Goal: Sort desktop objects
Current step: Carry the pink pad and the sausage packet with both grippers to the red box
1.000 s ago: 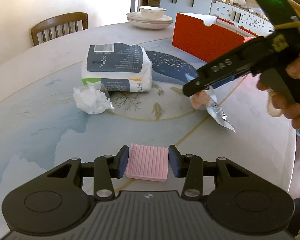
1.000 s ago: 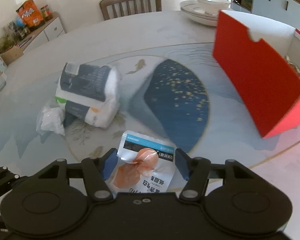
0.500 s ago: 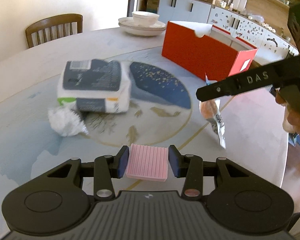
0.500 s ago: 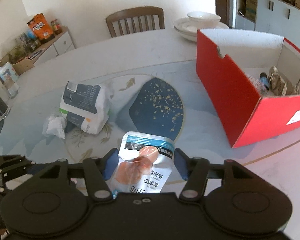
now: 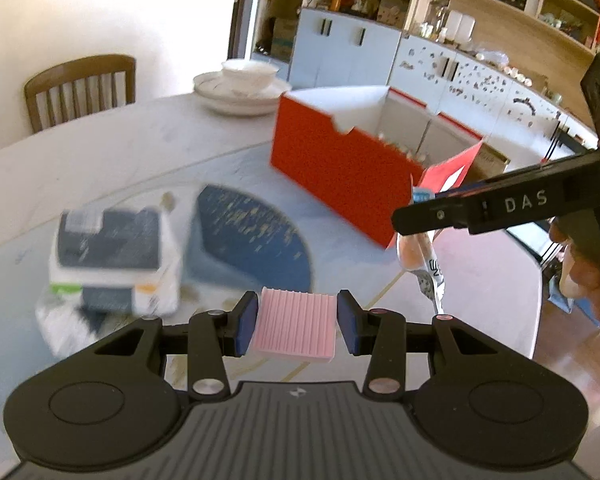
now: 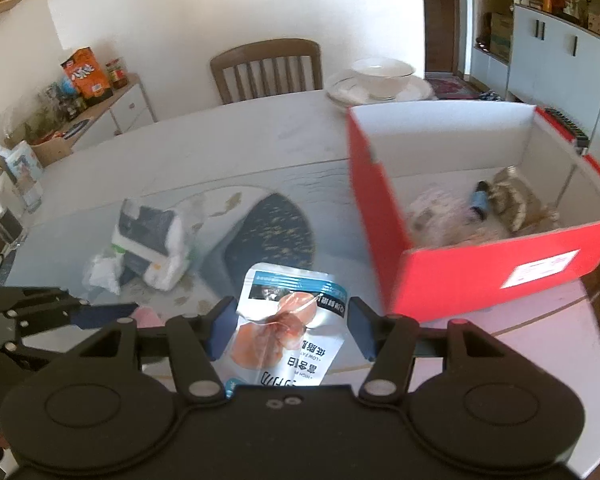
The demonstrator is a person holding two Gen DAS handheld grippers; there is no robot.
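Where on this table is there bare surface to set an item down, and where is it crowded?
Bare tabletop runs from the chair side to the tissue pack, and there is a pale strip in front of the red box. It is crowded around the tissue pack and crumpled wrapper, and the box floor already holds items.

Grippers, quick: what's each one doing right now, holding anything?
Left gripper: closed on the pink ribbed pad.
Right gripper: closed on the food pouch, lifted off the table.
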